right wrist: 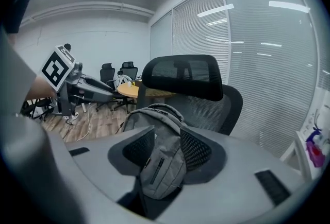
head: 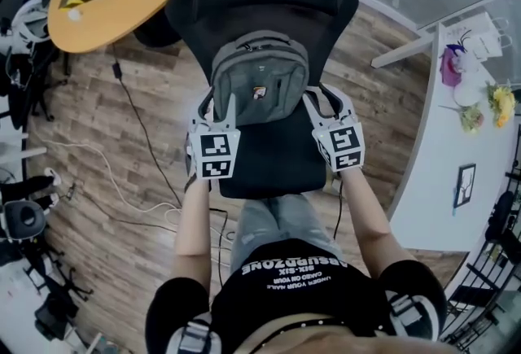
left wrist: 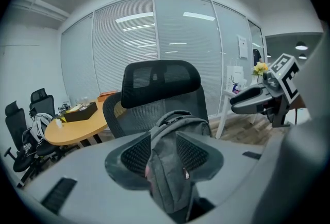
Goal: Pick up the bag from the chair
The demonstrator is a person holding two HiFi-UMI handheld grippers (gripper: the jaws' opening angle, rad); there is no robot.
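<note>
Bag (head: pixel 260 77) between left tongs (head: pixel 218 110), right tongs (head: pixel 324 104)

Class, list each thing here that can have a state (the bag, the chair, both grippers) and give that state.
bag: upright on the seat, leaning on the backrest, not lifted.
chair: holds the bag, seat facing the person.
left gripper: jaws astride the bag's near side, pads at the cloth; whether clamped is unclear.
right gripper: jaws astride the bag's other side; same doubt.
</note>
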